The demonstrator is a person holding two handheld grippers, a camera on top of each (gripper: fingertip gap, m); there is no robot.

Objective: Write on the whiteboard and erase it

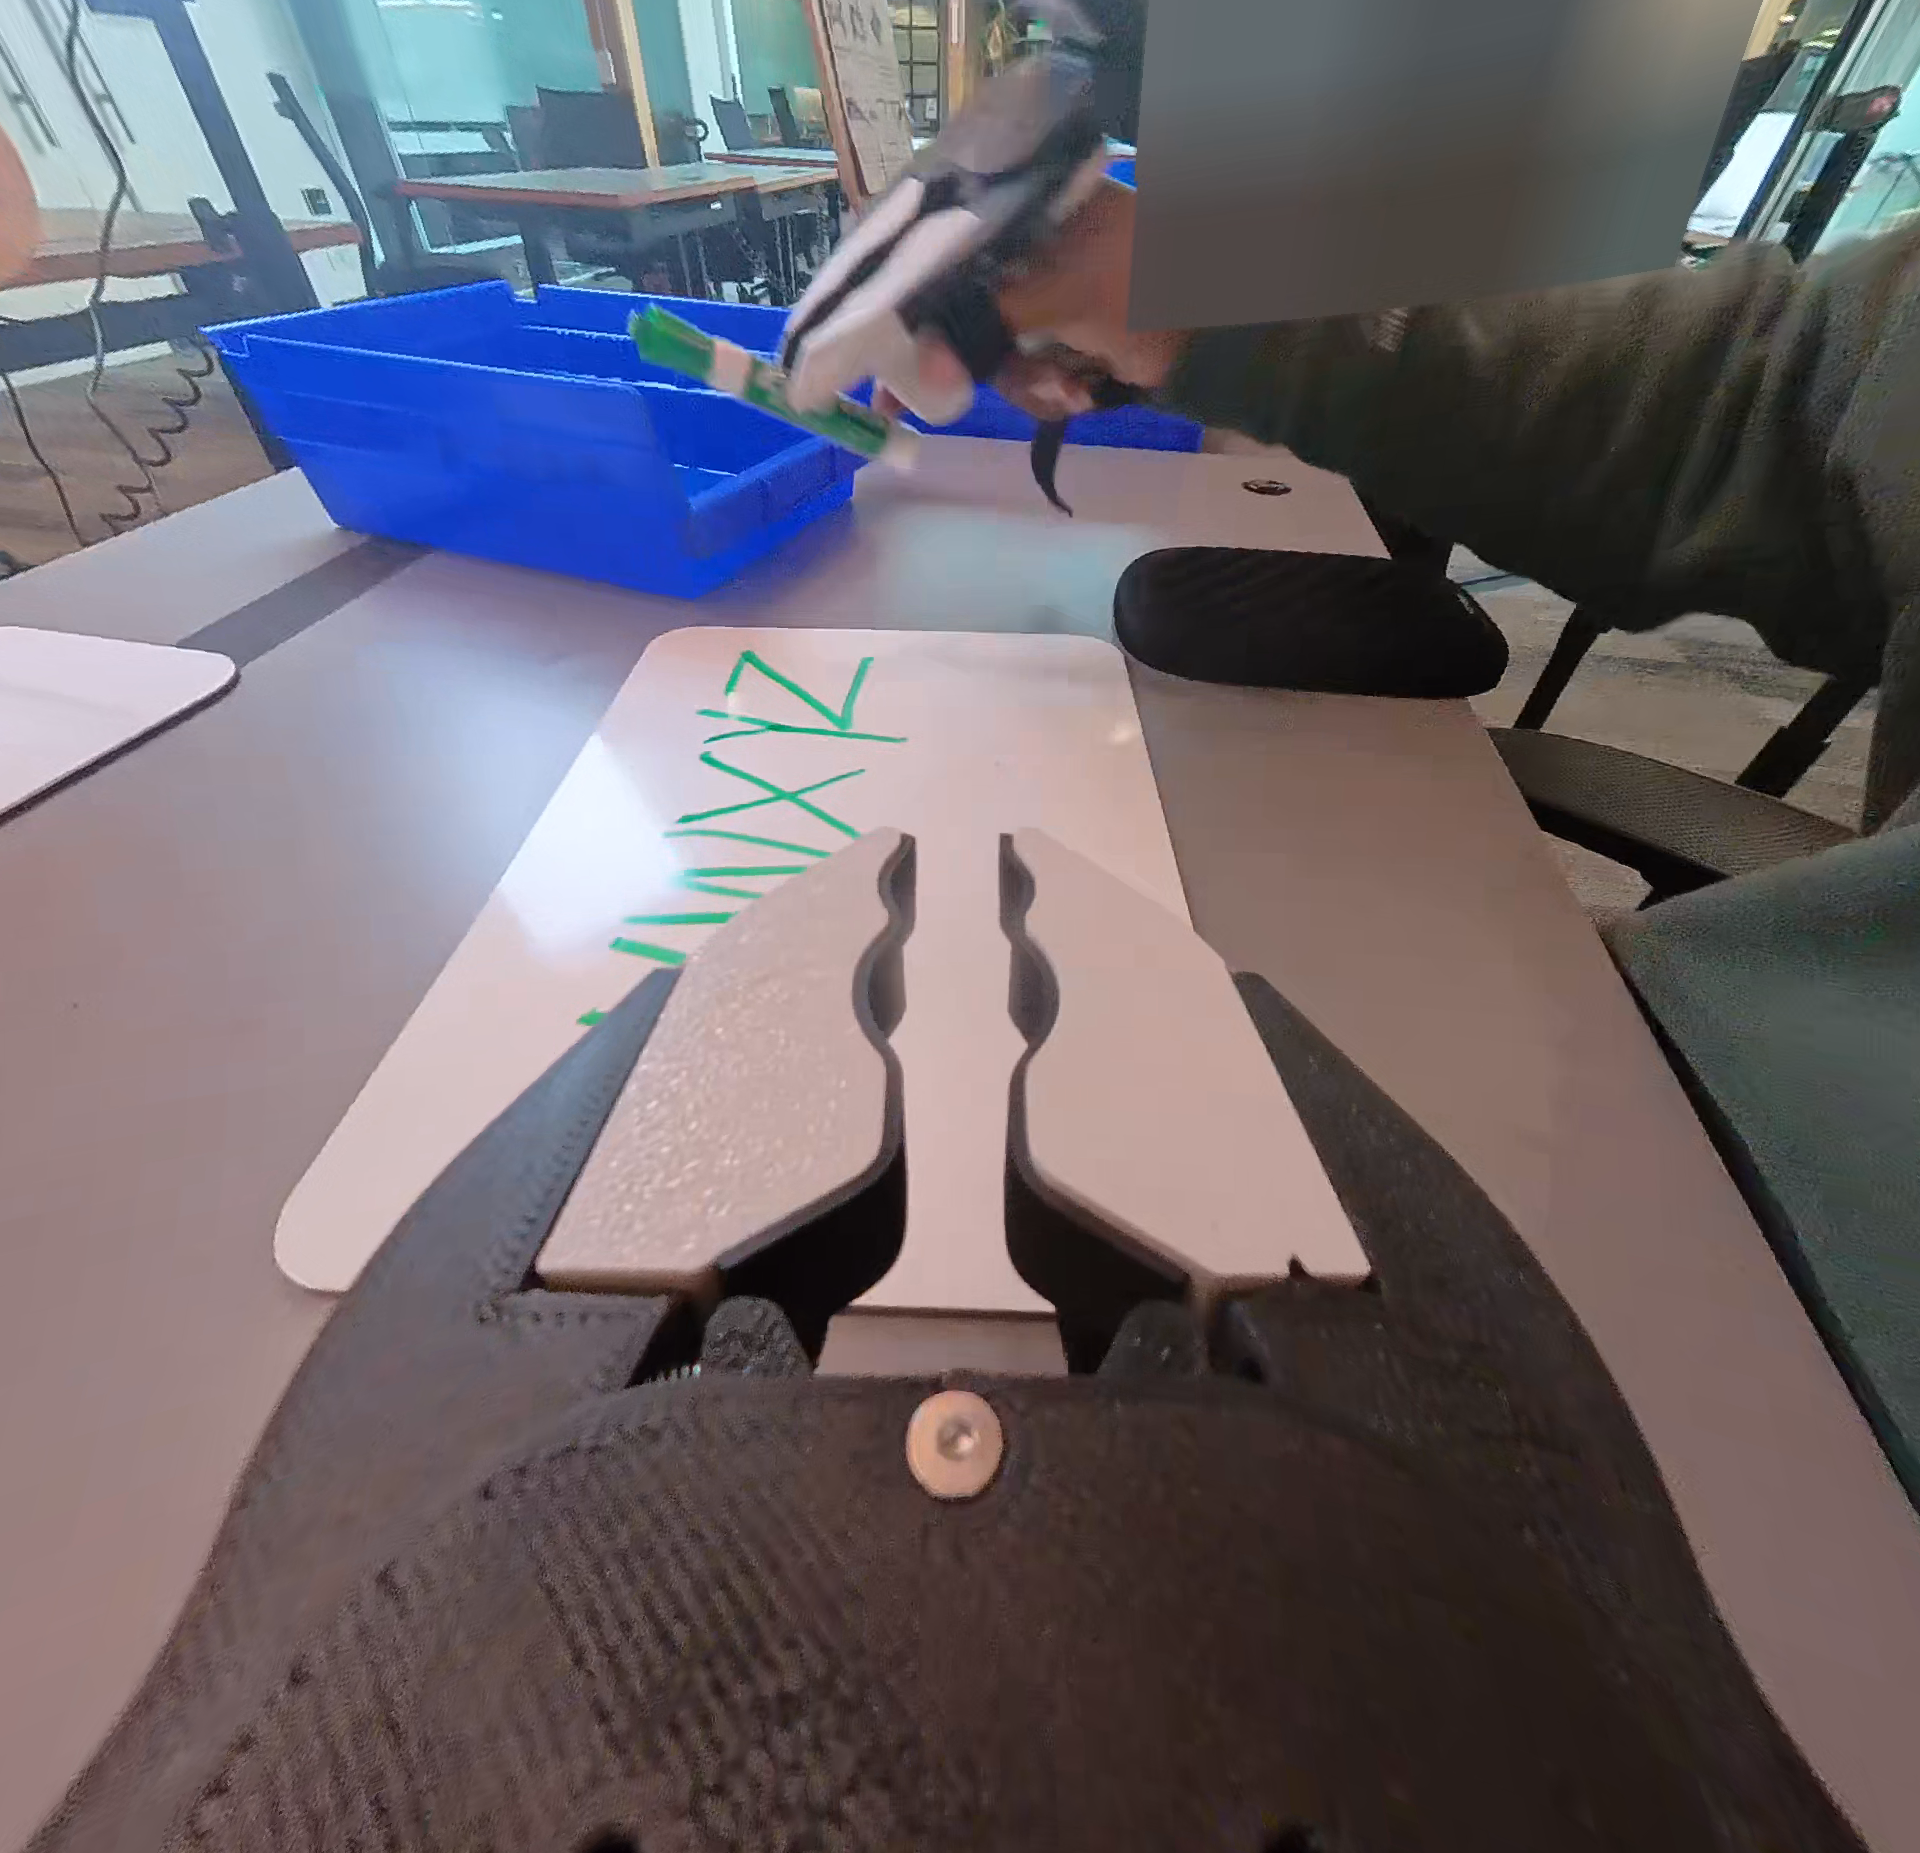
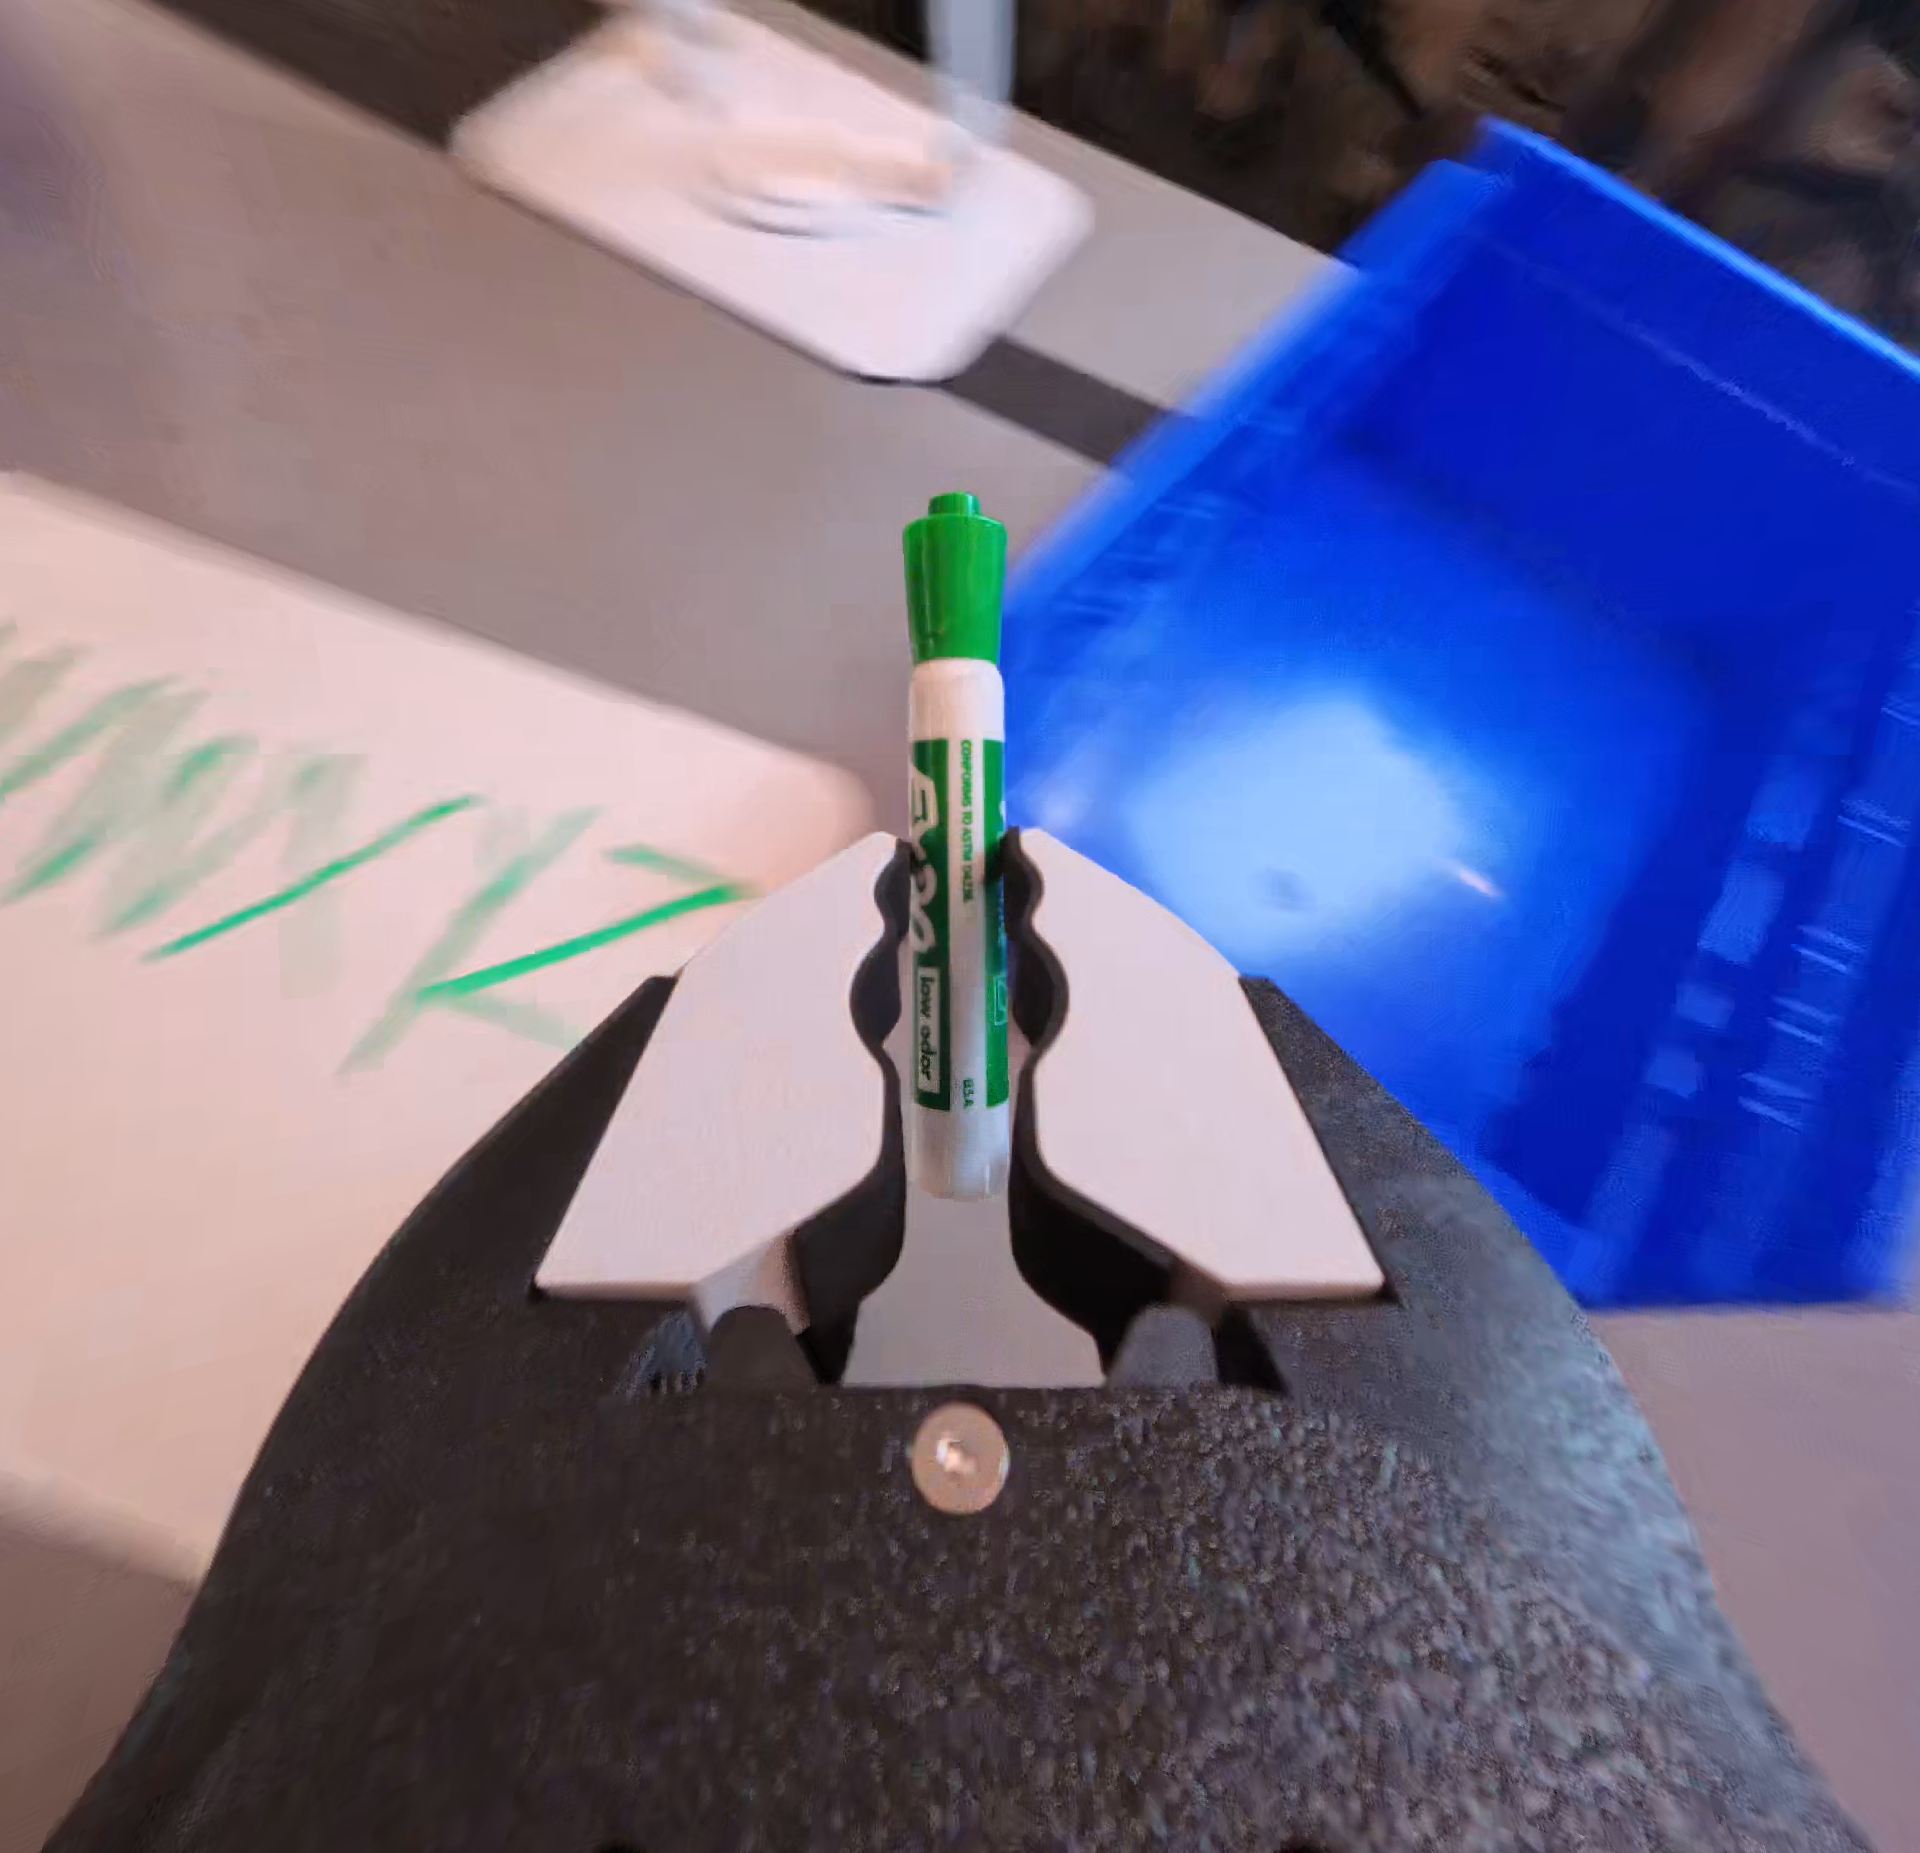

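Note:
A small whiteboard (image 1: 1039, 743) lies flat on the grey table, with green writing (image 1: 790, 754) along its left side. My left gripper (image 1: 956, 847) hovers low over the board's near half, its fingers a narrow gap apart and empty. My right gripper (image 2: 956, 847) is shut on a capped green marker (image 2: 956, 712), cap end pointing forward. It is held in the air between the whiteboard (image 2: 312, 1128) and the blue bin (image 2: 1455, 816). In the left wrist view the right gripper (image 1: 873, 349) and the marker (image 1: 748, 369) are blurred, above the bin's near edge.
A blue plastic bin (image 1: 499, 453) stands on the table behind the whiteboard. A second white board (image 1: 83, 702) lies at the left, also in the right wrist view (image 2: 790, 224). A black chair armrest (image 1: 1309, 619) sits at the table's right edge, beside a person's sleeve (image 1: 1558, 432).

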